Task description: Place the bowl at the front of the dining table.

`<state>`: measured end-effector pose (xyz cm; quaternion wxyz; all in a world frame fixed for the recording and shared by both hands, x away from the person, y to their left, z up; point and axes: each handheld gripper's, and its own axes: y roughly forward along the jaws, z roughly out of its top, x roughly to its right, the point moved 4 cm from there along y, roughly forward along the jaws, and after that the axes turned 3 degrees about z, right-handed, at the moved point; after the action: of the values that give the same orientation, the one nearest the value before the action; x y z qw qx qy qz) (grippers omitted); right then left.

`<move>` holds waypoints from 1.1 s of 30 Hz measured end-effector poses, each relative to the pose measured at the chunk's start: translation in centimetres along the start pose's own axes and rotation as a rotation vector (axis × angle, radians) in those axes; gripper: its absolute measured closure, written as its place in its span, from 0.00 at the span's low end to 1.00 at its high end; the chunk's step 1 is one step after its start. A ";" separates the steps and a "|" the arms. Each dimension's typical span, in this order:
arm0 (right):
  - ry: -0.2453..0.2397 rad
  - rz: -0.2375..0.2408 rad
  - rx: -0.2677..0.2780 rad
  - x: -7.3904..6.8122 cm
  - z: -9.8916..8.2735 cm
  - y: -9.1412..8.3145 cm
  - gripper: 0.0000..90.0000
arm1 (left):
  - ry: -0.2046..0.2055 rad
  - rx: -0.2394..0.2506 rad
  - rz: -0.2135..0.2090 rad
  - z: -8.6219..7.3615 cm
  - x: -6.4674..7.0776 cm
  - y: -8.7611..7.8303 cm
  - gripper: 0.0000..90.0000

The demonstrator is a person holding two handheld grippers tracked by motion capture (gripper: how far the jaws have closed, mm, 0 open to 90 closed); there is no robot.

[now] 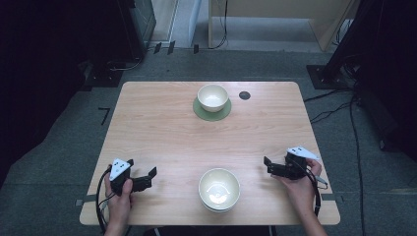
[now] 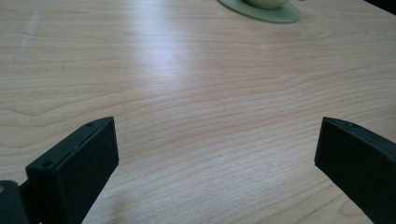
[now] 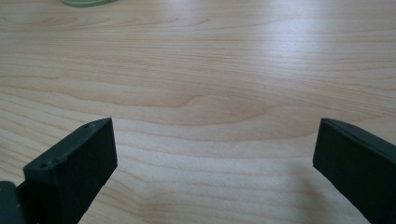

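A cream bowl [image 1: 219,189] sat near the table's [image 1: 162,132] front edge, between the two grippers. A second bowl [image 1: 213,97] rested on a green coaster [image 1: 199,112] toward the far side. The left gripper [image 1: 144,178] had its jaws spread wide over bare wood, holding nothing. The right gripper [image 1: 270,165] was likewise wide apart and empty, apart from both bowls.

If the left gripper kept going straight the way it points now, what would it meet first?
The left gripper, jaws wide open, faces bare tabletop. The way looks free up to the green coaster under the far bowl, slightly right of its line; depth is unclear.
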<state>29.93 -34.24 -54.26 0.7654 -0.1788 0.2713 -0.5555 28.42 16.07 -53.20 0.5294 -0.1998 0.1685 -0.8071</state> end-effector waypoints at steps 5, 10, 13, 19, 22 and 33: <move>0.003 -0.010 -0.003 0.5 -0.4 -0.6 0.00 | 0.001 -0.001 0.001 0.0 0.0 0.0 0.00; 0.005 -0.021 -0.002 1.0 -0.8 -1.2 0.00 | 0.000 0.001 0.002 0.0 0.0 0.0 0.00; 0.009 -0.027 -0.002 1.3 -1.0 -1.5 0.00 | 0.000 0.001 0.003 0.0 0.0 0.0 0.00; 0.012 -0.041 -0.007 1.8 -1.4 -2.1 0.00 | 0.000 0.001 0.003 0.0 0.0 0.0 0.00; 0.018 -0.050 -0.006 2.2 -1.6 -2.5 0.00 | 0.000 0.001 0.004 0.0 0.0 0.0 0.00; 0.020 -0.084 -0.022 3.4 -2.6 -4.0 0.00 | 0.000 0.000 0.005 0.0 0.1 0.0 0.00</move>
<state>26.09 -38.70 -54.76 0.7365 -0.1929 0.2774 -0.5861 28.35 16.03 -53.22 0.5314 -0.1992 0.1691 -0.8058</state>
